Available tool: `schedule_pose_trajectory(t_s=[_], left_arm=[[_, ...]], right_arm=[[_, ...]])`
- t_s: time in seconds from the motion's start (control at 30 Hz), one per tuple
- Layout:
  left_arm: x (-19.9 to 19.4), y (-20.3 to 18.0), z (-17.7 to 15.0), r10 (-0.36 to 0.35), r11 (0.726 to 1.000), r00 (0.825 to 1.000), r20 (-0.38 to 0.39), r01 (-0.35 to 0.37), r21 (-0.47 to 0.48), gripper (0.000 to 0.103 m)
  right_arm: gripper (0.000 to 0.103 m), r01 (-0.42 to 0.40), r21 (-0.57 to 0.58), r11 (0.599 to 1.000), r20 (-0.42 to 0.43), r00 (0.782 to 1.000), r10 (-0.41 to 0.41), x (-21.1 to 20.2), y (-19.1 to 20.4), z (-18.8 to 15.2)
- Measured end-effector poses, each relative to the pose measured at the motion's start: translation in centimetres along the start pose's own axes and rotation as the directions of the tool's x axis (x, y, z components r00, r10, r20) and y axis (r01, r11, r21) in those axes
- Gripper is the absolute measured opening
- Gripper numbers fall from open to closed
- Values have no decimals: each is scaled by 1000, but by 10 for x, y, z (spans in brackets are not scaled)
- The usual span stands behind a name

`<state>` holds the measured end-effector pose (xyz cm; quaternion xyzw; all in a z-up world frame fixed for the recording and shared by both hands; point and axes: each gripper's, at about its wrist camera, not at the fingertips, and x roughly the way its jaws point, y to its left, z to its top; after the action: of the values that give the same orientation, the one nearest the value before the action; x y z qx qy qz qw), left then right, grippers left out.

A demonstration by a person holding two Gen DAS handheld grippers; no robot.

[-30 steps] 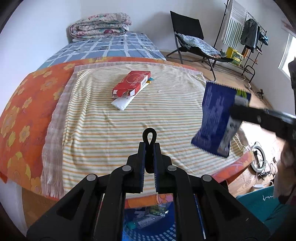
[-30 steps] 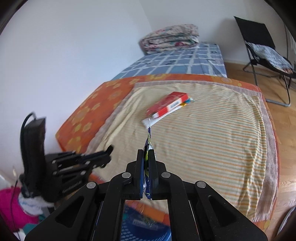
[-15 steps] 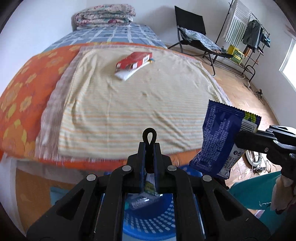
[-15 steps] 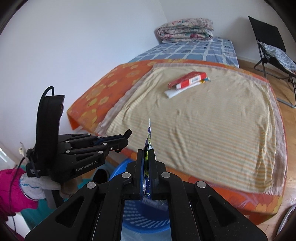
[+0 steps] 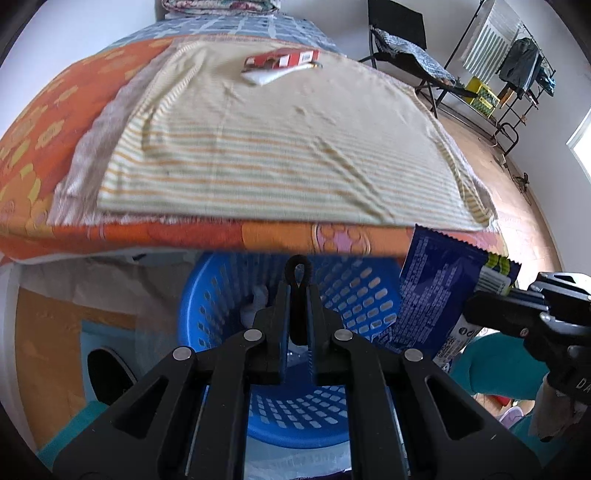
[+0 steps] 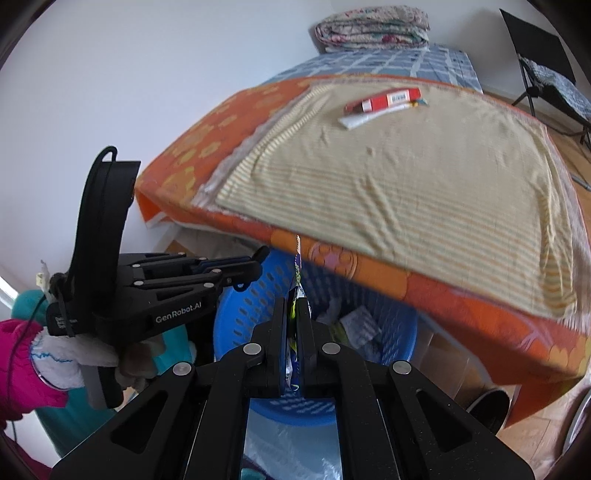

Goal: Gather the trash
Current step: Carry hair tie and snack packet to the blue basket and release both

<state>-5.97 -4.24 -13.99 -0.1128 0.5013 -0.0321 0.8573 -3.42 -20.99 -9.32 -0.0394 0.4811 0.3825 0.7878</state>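
Note:
In the left wrist view my left gripper (image 5: 298, 291) is shut on a small black loop (image 5: 298, 271) and hangs over the blue perforated basket (image 5: 207, 295). On the right, my right gripper (image 5: 476, 306) is shut on a dark blue snack wrapper (image 5: 436, 295) at the basket's right rim. The right wrist view shows that wrapper (image 6: 295, 291) edge-on between my right gripper's (image 6: 293, 306) jaws, above the basket (image 6: 236, 317). The left gripper (image 6: 255, 264) is level with it on the left. Crumpled papers (image 6: 354, 321) lie in the basket. A red box (image 5: 282, 59) rests on a white packet (image 5: 262, 75) far up the bed.
The bed's orange flowered edge (image 5: 147, 236) overhangs the basket's far side, with a striped cloth (image 5: 258, 147) on top. A black folding chair (image 5: 402, 33) and clothes rack (image 5: 517, 66) stand at the right. A pink sleeve (image 6: 18, 365) and white glove hold the left gripper.
Both grippers have drawn back from over the bed and sunk to just above the blue basket at its foot. Each grip is unchanged.

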Motion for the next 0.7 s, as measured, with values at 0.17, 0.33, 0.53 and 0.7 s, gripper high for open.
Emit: schedule_pose_trajectory(t_s=[0.17,0.33,0.53,0.7], left_arm=[[7,-2,-11,0,1000,1000,-23,0,-8,6],[11,-2,-16,2,1000,999,-39,-3,-13,6],[17,-2,-21,4,1000,998,-61,-5,-17,6],[20,-2,-25,7,1000,997,-74,-9,-21,6]], right_arm=[[3,8,1,1000,-23,1000,-8,6,0,-9],[3,16,4,1000,-42,999,-16,13,0,-13],[3,23,13,1000,-66,998,-22,20,-2,-16],[3,34,19,999,-86,996,-32,26,-4,-16]])
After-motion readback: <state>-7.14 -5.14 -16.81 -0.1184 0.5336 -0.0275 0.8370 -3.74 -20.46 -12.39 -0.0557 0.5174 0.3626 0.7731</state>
